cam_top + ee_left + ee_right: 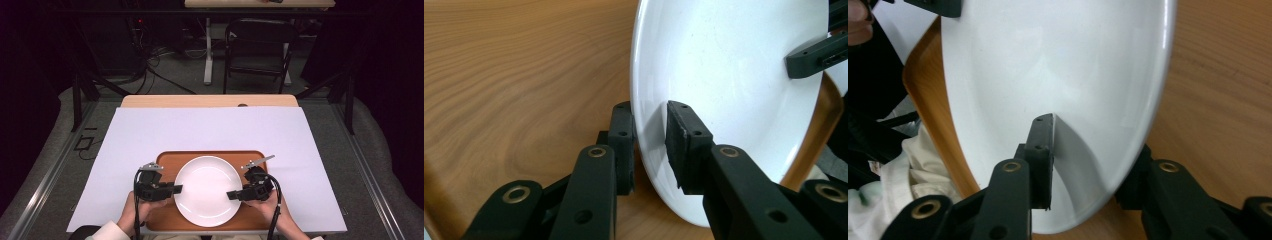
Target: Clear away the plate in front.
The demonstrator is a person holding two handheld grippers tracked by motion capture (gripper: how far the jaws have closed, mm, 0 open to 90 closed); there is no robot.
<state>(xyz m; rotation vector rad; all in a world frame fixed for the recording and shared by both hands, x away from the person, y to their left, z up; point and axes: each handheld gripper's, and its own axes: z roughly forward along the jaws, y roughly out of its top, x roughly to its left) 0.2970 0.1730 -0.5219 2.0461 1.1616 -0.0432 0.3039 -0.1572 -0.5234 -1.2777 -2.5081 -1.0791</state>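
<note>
left tongs (649, 137) apart astride plate (208, 190) rim | right tongs (1093, 160) apart astride opposite rim | tray (165, 160) beneath

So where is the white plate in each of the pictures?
High view: the white plate sits low in the middle, on the wooden tray.
Left gripper view: the plate fills the right side, its rim between the tongs.
Right gripper view: the plate fills the middle and left, its rim between the tongs.
Shared landmark: the wooden tray under the plate.
</note>
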